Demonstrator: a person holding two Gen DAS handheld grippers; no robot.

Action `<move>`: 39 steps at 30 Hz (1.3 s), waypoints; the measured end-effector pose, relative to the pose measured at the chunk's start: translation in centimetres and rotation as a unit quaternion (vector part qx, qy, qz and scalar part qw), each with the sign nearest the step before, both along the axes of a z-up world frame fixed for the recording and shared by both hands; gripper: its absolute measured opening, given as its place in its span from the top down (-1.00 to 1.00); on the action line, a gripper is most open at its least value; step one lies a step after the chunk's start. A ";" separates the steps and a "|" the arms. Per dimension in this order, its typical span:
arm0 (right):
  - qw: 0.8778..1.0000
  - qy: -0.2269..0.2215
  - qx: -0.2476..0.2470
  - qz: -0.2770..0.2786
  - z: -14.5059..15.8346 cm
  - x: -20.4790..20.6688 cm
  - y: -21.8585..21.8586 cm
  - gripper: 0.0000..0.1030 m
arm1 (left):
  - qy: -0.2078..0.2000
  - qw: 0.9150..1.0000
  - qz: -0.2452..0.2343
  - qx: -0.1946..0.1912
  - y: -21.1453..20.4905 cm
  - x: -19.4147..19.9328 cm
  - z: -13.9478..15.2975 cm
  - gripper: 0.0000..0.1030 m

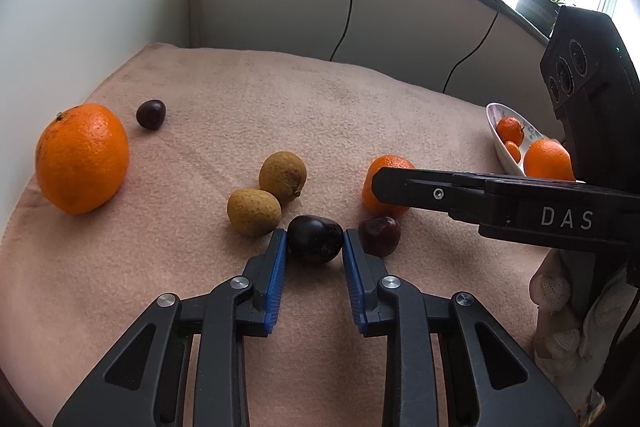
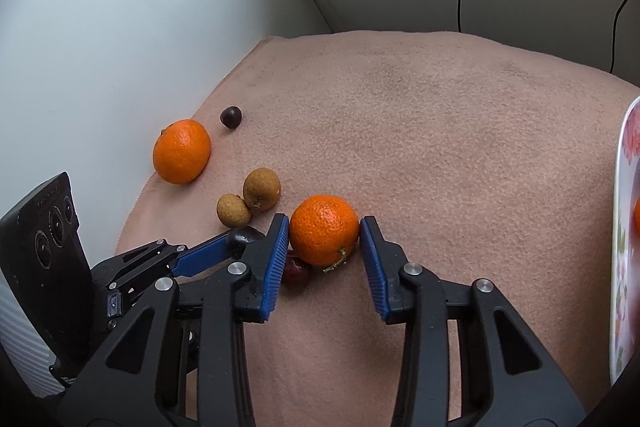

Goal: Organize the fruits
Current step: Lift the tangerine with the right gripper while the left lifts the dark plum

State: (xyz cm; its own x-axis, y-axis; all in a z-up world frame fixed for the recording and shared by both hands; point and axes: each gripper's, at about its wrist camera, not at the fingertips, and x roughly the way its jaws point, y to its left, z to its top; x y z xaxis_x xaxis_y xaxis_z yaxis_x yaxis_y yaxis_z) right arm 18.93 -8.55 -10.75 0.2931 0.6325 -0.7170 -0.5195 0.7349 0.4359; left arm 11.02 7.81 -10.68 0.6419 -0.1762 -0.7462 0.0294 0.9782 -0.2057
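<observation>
My left gripper (image 1: 315,241) is shut on a dark cherry (image 1: 315,238) that rests on the pink cloth (image 1: 280,99). A second dark cherry (image 1: 379,235) lies just right of it. My right gripper (image 2: 325,233) is closed around a small tangerine (image 2: 324,229), both pads touching it. In the left wrist view its finger (image 1: 440,193) covers that tangerine (image 1: 382,167). Two brown longans (image 1: 282,175) (image 1: 253,211) lie left of the cherry. A big orange (image 1: 82,158) and a third cherry (image 1: 151,113) lie at far left.
A white flowered dish (image 1: 505,143) at the right edge holds several oranges (image 1: 547,159); its rim shows in the right wrist view (image 2: 624,227). Walls stand behind and to the left. Cables hang down the back wall. A potted plant (image 1: 540,1) sits on the sill.
</observation>
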 end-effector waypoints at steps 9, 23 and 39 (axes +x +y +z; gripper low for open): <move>1.000 -0.022 -0.002 -0.012 1.7 -1.3 -1.2 0.26 | -0.012 1.000 0.001 -0.011 0.1 -0.7 1.1 0.49; 0.999 -0.042 0.005 -0.031 3.1 -2.9 -3.9 0.26 | -0.036 0.999 -0.016 -0.013 -2.3 -1.5 3.1 0.49; 0.994 -0.075 0.026 -0.079 6.4 -4.6 -10.4 0.26 | -0.054 0.997 -0.049 -0.019 -6.1 -0.8 4.6 0.49</move>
